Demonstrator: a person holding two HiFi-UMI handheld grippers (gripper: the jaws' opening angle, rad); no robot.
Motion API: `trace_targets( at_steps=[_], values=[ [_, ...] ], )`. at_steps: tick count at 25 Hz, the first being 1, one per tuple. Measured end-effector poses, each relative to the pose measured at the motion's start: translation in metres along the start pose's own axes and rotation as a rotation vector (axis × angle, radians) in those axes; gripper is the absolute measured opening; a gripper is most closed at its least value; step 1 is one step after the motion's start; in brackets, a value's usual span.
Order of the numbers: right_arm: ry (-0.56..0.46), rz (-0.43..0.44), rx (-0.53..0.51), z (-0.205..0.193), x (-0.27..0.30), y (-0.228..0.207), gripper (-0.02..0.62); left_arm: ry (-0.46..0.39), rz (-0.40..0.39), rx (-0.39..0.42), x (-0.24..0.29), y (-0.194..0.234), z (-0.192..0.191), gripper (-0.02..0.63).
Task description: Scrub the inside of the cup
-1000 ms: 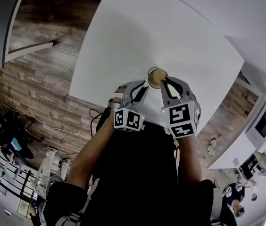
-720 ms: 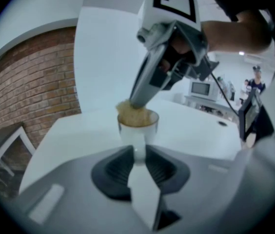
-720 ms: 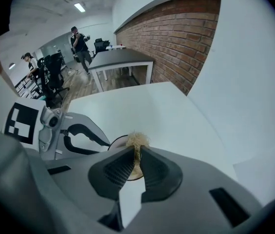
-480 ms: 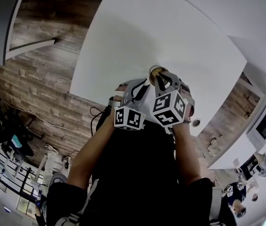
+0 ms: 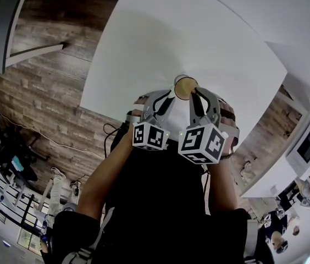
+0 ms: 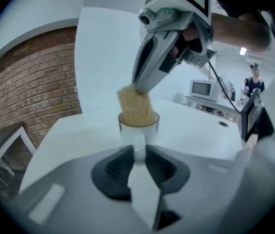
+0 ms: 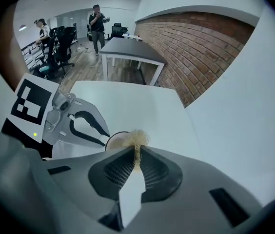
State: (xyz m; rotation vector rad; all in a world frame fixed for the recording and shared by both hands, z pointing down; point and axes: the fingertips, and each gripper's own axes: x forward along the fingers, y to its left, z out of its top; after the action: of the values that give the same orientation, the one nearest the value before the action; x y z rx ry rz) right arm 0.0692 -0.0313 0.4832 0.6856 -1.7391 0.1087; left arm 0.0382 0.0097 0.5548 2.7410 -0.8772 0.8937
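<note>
The white table (image 5: 171, 32) lies open from the cup (image 6: 138, 130) out to its far edge and both far corners. By the near edge, the left gripper (image 5: 169, 99) clamps the cup's wall. The sponge (image 6: 135, 106), pinched in the right gripper (image 5: 193, 95), fills its mouth.

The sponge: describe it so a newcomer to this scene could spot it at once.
Over the white table, the left gripper holds a clear cup. The sponge is the coarse tan block stuffed in its mouth, pinched by the right gripper.
</note>
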Motion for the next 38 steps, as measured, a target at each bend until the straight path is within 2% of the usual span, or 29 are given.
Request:
trace_targets(
  at_steps=[8, 15, 19, 23, 30, 34, 38],
  values=[
    [0.088, 0.064, -0.023, -0.013, 0.055, 0.021, 0.032, -0.002, -0.002, -0.003, 0.003, 0.0, 0.003, 0.075],
    [0.062, 0.031, 0.076, -0.01, 0.003, -0.004, 0.034, -0.003, 0.005, -0.009, 0.005, 0.0, 0.003, 0.075],
    [0.062, 0.042, 0.147, -0.021, -0.011, -0.002, 0.032, -0.004, 0.008, -0.018, 0.005, -0.002, 0.004, 0.075],
    [0.063, 0.101, 0.148, -0.022, 0.015, 0.01, 0.032, -0.004, 0.01, -0.008, 0.005, -0.002, 0.004, 0.075],
    [0.14, 0.199, 0.104, -0.024, 0.055, 0.02, 0.032, -0.006, 0.013, -0.01, 0.007, -0.003, 0.006, 0.075],
    [0.137, 0.243, 0.122, -0.023, 0.049, 0.023, 0.032, -0.011, 0.018, -0.01, 0.006, -0.003, 0.006, 0.075],
    [0.082, 0.306, 0.178, -0.013, 0.017, 0.023, 0.032, -0.009, 0.02, -0.01, 0.005, -0.003, 0.006, 0.075]
  ],
)
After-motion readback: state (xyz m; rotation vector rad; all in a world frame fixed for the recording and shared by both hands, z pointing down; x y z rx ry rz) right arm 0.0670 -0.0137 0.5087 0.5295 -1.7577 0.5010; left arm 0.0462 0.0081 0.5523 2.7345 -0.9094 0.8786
